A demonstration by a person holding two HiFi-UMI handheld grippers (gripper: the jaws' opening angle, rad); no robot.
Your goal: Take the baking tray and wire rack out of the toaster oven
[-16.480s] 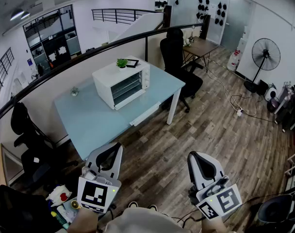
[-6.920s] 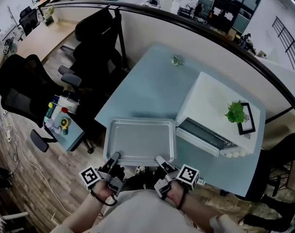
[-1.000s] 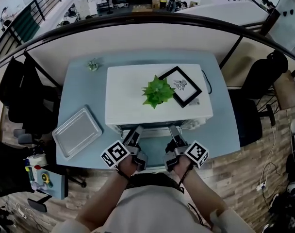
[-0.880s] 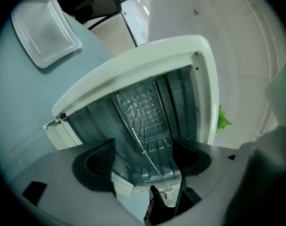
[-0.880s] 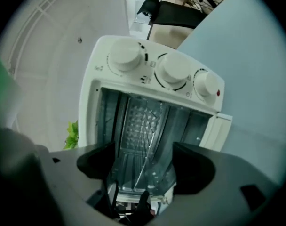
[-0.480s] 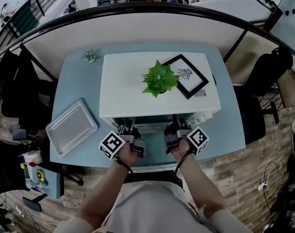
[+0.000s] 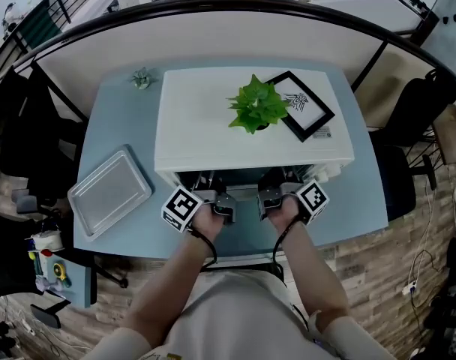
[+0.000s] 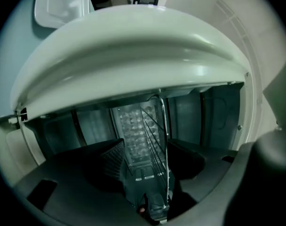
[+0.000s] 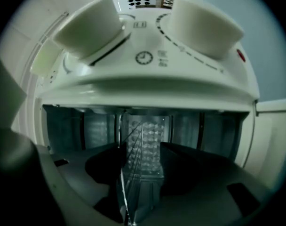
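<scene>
Pos.: wire rack [image 8: 166,159] sits inside toaster oven [image 7: 235,137], its front edge passing between the jaws of L gripper [image 8: 147,168] and R gripper [image 9: 140,168]. Both jaw pairs have just been closing. Each stands part open with a gap beside the wire, so no grip yet. Baking tray [image 7: 109,192] lies on table [image 7: 123,118], well left of L gripper. Plant [image 7: 256,105] and picture frame [image 7: 303,115] sit on oven top, beyond both grippers. Oven roof hides jaw tips in head view. Rack's long axis runs gripper to gripper.
</scene>
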